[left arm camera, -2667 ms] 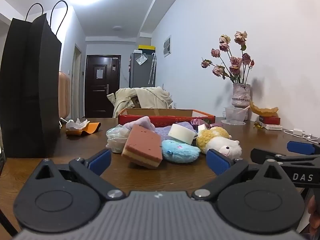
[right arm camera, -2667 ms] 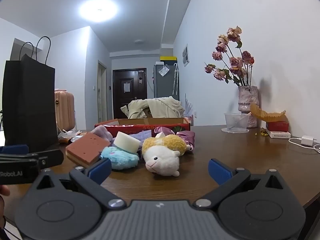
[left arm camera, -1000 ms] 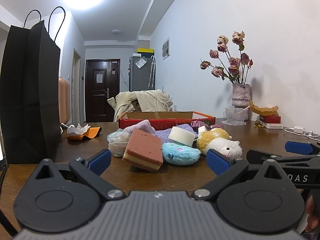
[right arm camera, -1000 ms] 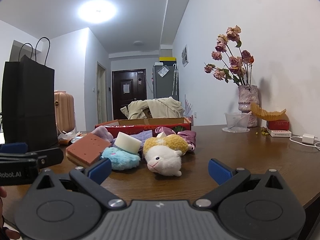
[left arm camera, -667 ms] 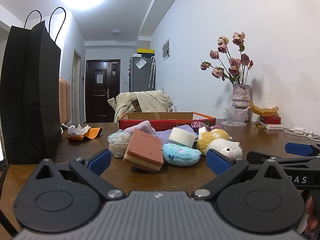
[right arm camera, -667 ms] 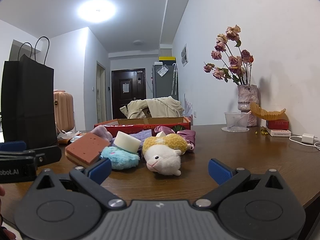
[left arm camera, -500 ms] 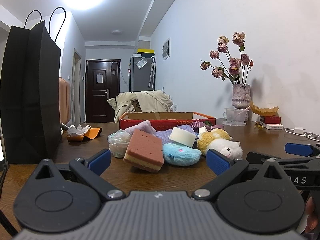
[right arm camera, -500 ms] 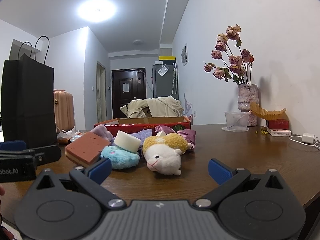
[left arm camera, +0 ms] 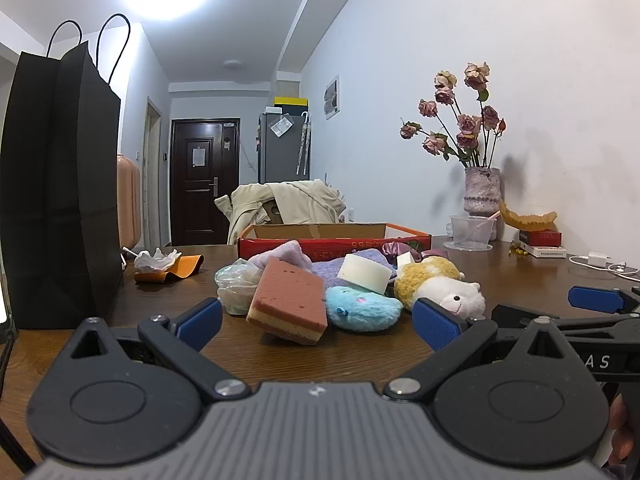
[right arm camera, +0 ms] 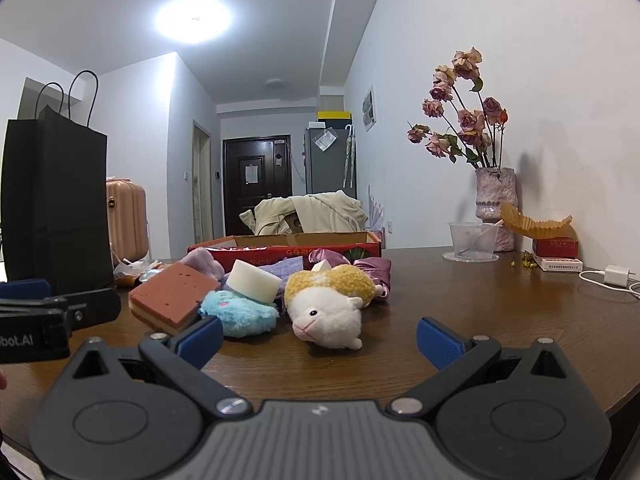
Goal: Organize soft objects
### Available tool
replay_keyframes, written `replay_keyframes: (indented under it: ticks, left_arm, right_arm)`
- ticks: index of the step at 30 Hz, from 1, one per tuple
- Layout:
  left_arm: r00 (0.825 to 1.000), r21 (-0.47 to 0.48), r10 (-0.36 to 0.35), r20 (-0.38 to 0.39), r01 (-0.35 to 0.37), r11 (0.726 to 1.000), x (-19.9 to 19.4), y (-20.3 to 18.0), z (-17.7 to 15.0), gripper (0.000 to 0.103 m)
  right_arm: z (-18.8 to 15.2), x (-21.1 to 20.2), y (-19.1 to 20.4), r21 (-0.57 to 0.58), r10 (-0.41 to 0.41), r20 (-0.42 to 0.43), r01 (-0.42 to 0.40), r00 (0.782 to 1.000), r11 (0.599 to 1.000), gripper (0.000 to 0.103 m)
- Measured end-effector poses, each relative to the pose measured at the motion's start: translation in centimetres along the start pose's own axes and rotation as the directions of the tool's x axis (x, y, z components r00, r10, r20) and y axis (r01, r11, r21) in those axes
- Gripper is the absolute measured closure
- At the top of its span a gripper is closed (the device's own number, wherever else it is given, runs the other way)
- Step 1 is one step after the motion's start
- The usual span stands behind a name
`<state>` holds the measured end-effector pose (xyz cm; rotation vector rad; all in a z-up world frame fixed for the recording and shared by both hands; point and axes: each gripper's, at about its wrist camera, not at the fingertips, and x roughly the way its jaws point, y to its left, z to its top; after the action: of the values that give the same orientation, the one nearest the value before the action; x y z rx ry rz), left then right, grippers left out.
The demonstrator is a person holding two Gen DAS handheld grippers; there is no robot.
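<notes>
Left tongs (left arm camera: 316,314): hovering level, spread apart, empty.
Right tongs (right arm camera: 318,334): hovering level, spread apart, empty.
Cardboard box (left arm camera: 334,236): sitting at 12 o'clock, contents hidden.

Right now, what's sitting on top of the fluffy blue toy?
A white round sponge leans on the fluffy blue toy. Purple cloth shows behind them. What lies under the toy is hidden.

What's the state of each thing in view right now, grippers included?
left hand-held gripper: open, empty.
right hand-held gripper: open, empty.
sponge: tilted, leaning on the pile.
white foam block: resting on the blue plush.
sheep plush: lying on the table.
cardboard box: open-topped.
black paper bag: upright.
</notes>
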<state>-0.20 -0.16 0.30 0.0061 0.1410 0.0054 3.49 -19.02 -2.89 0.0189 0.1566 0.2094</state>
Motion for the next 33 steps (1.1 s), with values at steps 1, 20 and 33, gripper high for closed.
replay_keyframes:
  ticks: [1, 20, 33]
  left_arm:
    - [1.0, 0.0, 0.0, 0.0, 0.0, 1.0, 0.0, 0.0, 0.0, 0.0]
    - [0.994, -0.027, -0.052, -0.094, 0.05, 0.998, 3.7, 0.0, 2.6, 0.0]
    - [0.98, -0.079, -0.053, -0.193, 0.039, 0.996, 12.4, -1.1, 5.8, 0.005]
  right_arm:
    - [0.0, 0.0, 0.0, 0.0, -0.001, -0.001, 0.001, 1.0, 1.0, 0.0]
    - [2.0, 3.5, -1.6, 0.004, 0.031, -0.034, -0.031, 0.999, 1.0, 0.0]
    - [5.2, 14.8, -4.2, 0.028, 0.223, -0.322, -0.226, 0.92, 0.974, 0.044]
